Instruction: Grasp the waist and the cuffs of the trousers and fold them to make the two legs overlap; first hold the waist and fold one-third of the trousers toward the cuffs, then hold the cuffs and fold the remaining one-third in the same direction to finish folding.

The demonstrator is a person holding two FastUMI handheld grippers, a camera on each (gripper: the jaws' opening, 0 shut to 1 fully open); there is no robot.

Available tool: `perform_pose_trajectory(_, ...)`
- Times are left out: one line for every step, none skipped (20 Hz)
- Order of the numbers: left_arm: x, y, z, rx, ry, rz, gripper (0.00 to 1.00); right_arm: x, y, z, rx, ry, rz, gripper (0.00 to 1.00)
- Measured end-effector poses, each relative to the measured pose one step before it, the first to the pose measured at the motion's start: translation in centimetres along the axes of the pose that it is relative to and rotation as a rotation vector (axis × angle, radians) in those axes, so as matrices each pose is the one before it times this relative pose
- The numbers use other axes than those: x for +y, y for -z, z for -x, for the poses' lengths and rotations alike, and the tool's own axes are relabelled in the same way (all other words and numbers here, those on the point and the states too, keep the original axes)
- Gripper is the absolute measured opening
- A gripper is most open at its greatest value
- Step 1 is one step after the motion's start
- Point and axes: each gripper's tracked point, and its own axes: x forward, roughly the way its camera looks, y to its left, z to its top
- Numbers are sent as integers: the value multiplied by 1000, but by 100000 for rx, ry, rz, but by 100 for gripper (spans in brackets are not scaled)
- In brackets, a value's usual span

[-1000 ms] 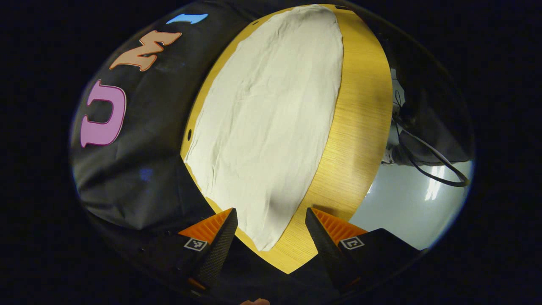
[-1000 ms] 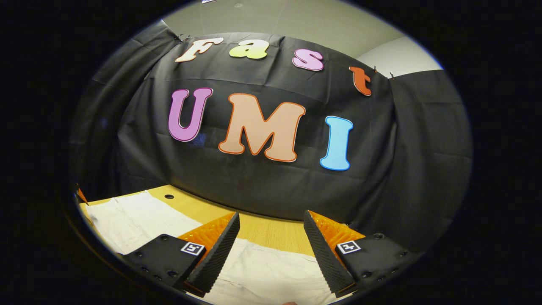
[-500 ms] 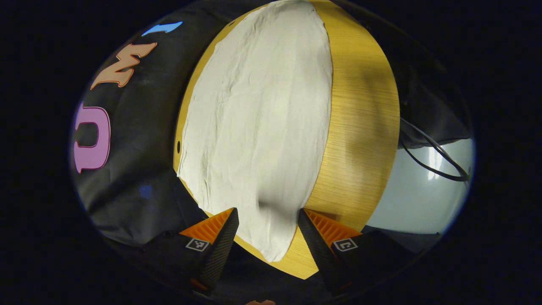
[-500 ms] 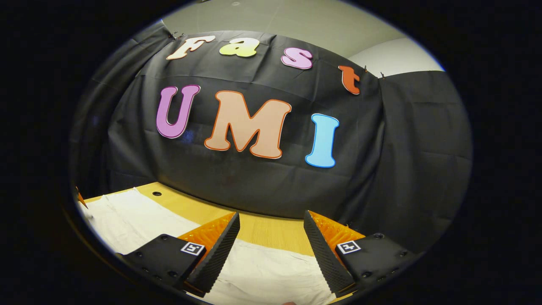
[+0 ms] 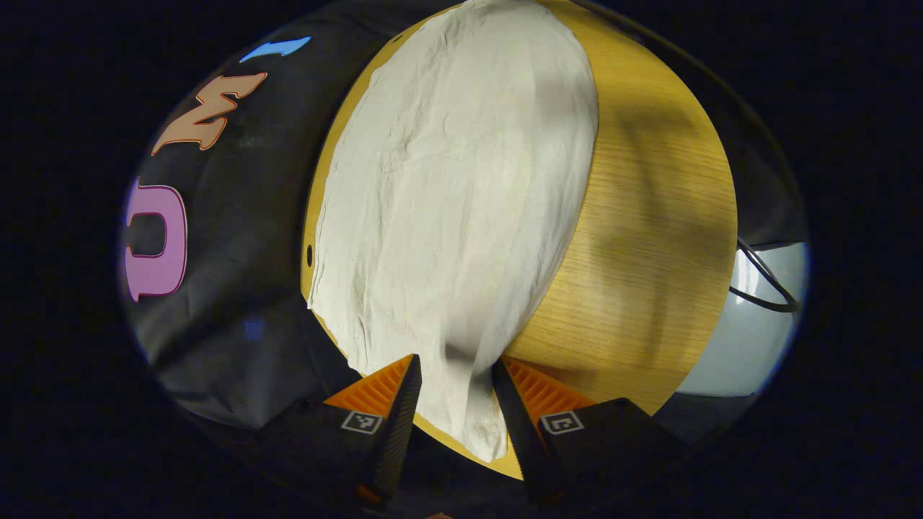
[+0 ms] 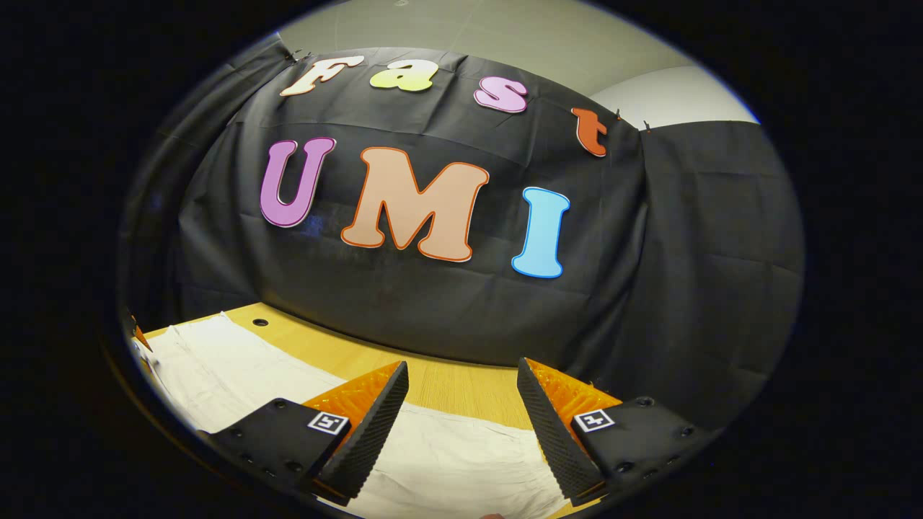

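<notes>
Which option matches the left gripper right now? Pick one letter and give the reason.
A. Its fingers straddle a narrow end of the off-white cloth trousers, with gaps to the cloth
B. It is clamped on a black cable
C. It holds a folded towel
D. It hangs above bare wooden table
A: in the left gripper view, the left gripper has a finger on each side of the off-white cloth trousers' narrow end, near the wooden table's edge.

The trousers (image 5: 447, 216) lie flat on the table (image 5: 649, 238), the booth wall (image 6: 447, 310) behind it.
</notes>
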Motion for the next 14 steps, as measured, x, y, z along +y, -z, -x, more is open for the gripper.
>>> perform_pose_trajectory(-440,-53,154,-107,566,-564,58,-211,122,223,-41,318,1006,97)
perform_pose_trajectory(-360,3,44,186,115,364,45,-207,-6,194,83,36,988,97)
perform_pose_trajectory(-73,7,-98,89,-373,354,36,-150,307,104,464,-246,937,97)
perform_pose_trajectory(-128,15,-59,264,86,489,28,-82,261,108,827,-817,787,98)
perform_pose_trajectory(-308,175,-10,932,947,817,25,114,439,134,848,-1008,1038,97)
perform_pose_trajectory(-179,-39,-24,448,632,860,17,-161,560,149,1081,-620,1663,97)
perform_pose_trajectory(-177,4,40,134,616,454,12,-230,827,262,1101,-444,2056,97)
perform_pose_trajectory(23,73,18,549,-496,-158,6,-78,460,183,1094,-787,2021,97)
perform_pose_trajectory(2,-1,4,80,-344,-654,4,-7,604,181,1016,-1398,1915,98)
perform_pose_trajectory(-151,15,48,253,-396,-616,3,133,529,278,836,-1691,2045,98)
perform_pose_trajectory(20,-37,-18,-252,-577,-696,2,-32,648,317,762,-1306,2696,98)
perform_pose_trajectory(-16,21,-45,48,-411,-38,0,-144,617,331,993,-998,3334,97)
perform_pose_trajectory(-4,-66,-27,34,-151,584,0,-14,752,296,1159,-1072,3652,97)
perform_pose_trajectory(-34,56,-6,157,-13,813,0,-44,799,360,1305,-1297,3741,97)
